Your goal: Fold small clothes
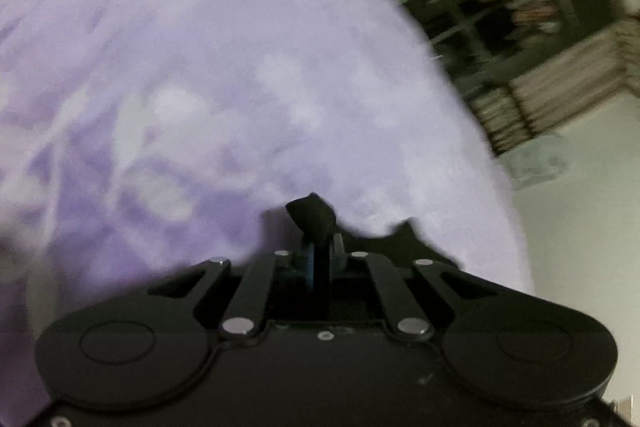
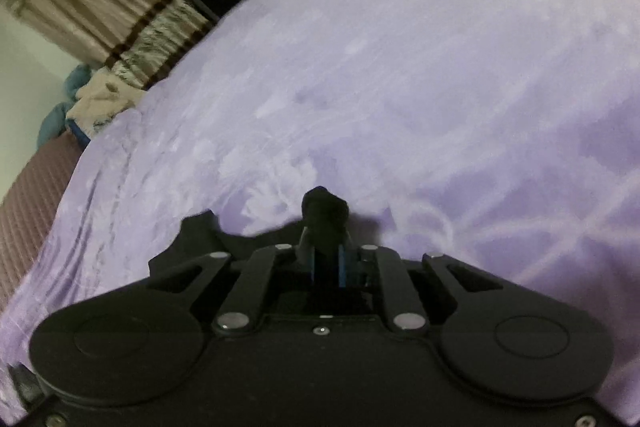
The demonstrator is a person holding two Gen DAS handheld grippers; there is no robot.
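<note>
A small black garment is pinched in both grippers above a lilac flowered bedspread (image 1: 200,67). In the left wrist view my left gripper (image 1: 318,227) is shut on a bunched fold of the black cloth (image 1: 314,213), and more of the cloth trails to the right (image 1: 404,241). In the right wrist view my right gripper (image 2: 326,227) is shut on another bunch of the black garment (image 2: 324,209), and the rest hangs to the left (image 2: 196,243). The rest of the garment is hidden under the gripper bodies. Both views are blurred.
The bedspread (image 2: 440,67) covers a bed. Striped beige curtains (image 1: 560,79) and a dark window lie beyond the bed's edge. A pile of beige and blue clothes (image 2: 92,99) and a maroon mat (image 2: 36,187) sit at the left edge in the right wrist view.
</note>
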